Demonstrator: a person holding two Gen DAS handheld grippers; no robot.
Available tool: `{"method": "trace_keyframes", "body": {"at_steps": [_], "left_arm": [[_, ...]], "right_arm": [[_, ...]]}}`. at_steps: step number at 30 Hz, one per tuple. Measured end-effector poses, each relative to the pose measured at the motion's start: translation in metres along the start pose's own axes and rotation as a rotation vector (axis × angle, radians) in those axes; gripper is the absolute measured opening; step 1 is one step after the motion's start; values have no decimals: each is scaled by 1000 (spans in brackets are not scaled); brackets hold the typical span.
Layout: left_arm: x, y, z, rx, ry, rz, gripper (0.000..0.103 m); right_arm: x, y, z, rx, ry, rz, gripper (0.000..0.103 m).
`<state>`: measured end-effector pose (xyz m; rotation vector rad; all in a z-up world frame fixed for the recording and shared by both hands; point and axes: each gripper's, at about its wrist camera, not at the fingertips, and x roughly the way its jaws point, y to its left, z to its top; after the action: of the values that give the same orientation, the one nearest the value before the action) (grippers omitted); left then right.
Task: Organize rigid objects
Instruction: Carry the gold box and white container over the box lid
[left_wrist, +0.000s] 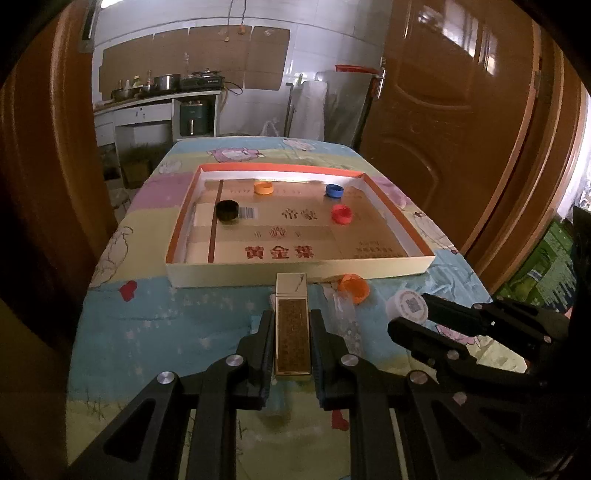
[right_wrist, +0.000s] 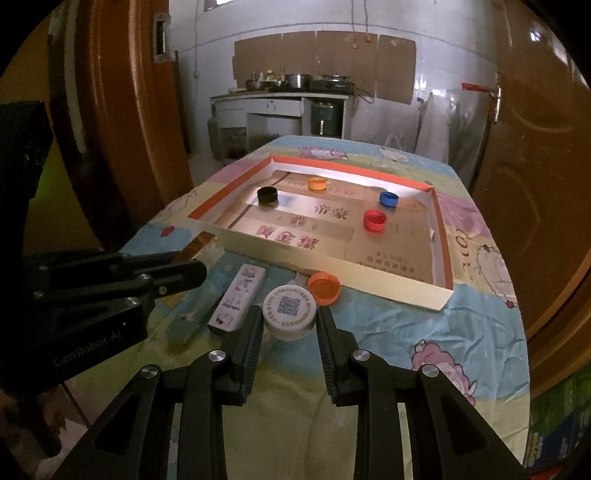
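Note:
A shallow cardboard tray (left_wrist: 295, 275) (right_wrist: 391, 282) with an orange inner rim lies on the table. In it are a black cap (left_wrist: 226, 211), an orange cap (left_wrist: 263, 187), a blue cap (left_wrist: 334, 191) and a red cap (left_wrist: 342, 214). My left gripper (left_wrist: 291, 325) is shut on a gold and white box (left_wrist: 291, 332), just before the tray's near wall. My right gripper (right_wrist: 290, 314) is shut on a white QR-code cap (right_wrist: 290, 311). A second orange cap (right_wrist: 324, 288) lies against the tray's near wall.
A small white patterned box (right_wrist: 236, 299) lies on the cloth left of the white cap. The table has a cartoon-print cloth (left_wrist: 177, 314). Brown doors (left_wrist: 461, 129) stand on both sides. A kitchen counter (right_wrist: 280, 99) is at the back.

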<state>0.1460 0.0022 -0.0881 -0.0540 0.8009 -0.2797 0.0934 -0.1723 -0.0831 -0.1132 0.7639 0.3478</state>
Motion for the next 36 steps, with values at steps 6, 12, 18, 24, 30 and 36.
{"method": "trace_keyframes", "body": {"at_steps": [6, 12, 18, 24, 30, 36], "left_arm": [[6, 1, 9, 6, 2, 12, 18], [15, 1, 22, 14, 8, 24, 18], [24, 1, 34, 19, 14, 39, 18], [35, 5, 48, 21, 26, 49, 18], [43, 9, 60, 12, 30, 54, 18], [56, 11, 70, 11, 47, 49, 18]], "right_arm": [[4, -12, 13, 26, -14, 0, 30], [9, -23, 23, 40, -22, -7, 30], [17, -35, 31, 56, -17, -5, 30], [25, -46, 39, 81, -13, -2, 30], [34, -56, 46, 95, -7, -1, 30], [45, -64, 54, 105, -2, 3, 30]]}}
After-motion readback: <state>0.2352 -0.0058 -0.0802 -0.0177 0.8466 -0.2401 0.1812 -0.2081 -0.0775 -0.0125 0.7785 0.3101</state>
